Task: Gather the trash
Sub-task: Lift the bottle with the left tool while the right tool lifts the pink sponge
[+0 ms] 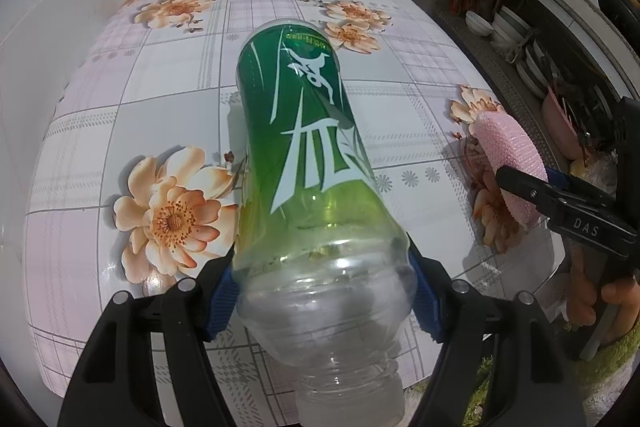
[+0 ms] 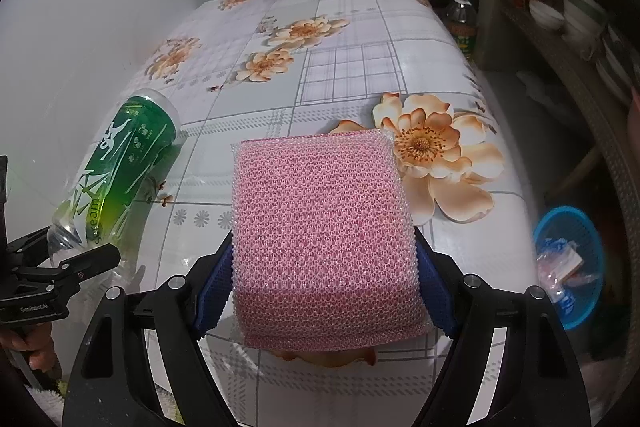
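Note:
My left gripper (image 1: 322, 291) is shut on a clear plastic bottle with a green label (image 1: 308, 147), gripping it near the neck end, its base pointing away over the table; the bottle also shows in the right wrist view (image 2: 120, 167). My right gripper (image 2: 324, 279) is shut on a pink mesh scouring sponge (image 2: 320, 227), held just above the floral tablecloth (image 2: 360, 75). In the left wrist view the sponge (image 1: 508, 155) and the right gripper's fingers (image 1: 560, 203) are at the right edge of the table. A blue basket (image 2: 592, 299) with wrappers stands on the floor at the right.
The table with the floral cloth (image 1: 160, 67) stands against a white wall on the left. Shelves with bowls and plates (image 1: 512, 27) run along the right. Oil bottles (image 2: 462, 15) stand on the floor beyond the table's far right corner.

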The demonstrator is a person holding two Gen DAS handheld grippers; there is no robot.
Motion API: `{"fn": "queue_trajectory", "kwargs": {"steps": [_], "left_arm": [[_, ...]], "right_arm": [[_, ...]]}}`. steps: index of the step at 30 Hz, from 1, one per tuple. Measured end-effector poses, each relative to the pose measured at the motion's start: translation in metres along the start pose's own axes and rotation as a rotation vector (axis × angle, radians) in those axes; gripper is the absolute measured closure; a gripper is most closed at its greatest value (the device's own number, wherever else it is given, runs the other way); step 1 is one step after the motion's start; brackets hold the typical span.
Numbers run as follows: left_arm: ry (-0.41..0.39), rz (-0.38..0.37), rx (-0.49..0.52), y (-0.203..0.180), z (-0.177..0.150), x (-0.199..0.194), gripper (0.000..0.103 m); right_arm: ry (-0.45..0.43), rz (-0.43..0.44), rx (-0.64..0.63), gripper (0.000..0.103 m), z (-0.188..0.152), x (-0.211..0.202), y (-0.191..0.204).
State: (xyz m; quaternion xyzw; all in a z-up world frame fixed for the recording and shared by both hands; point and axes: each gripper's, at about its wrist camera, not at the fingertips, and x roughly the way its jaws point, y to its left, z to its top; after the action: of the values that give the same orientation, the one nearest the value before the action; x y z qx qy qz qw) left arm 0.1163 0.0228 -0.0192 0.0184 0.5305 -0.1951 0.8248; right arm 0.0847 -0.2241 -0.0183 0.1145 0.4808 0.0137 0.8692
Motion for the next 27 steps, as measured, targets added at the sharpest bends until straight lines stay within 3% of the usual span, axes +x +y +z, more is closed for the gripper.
{"fn": "queue_trajectory", "kwargs": {"steps": [27], "left_arm": [[-0.025, -0.025, 0.05, -0.023, 0.014, -0.004, 0.033]], "right_arm": [[-0.054, 0.031, 0.054, 0.027, -0.001, -0.017, -0.014]]}}
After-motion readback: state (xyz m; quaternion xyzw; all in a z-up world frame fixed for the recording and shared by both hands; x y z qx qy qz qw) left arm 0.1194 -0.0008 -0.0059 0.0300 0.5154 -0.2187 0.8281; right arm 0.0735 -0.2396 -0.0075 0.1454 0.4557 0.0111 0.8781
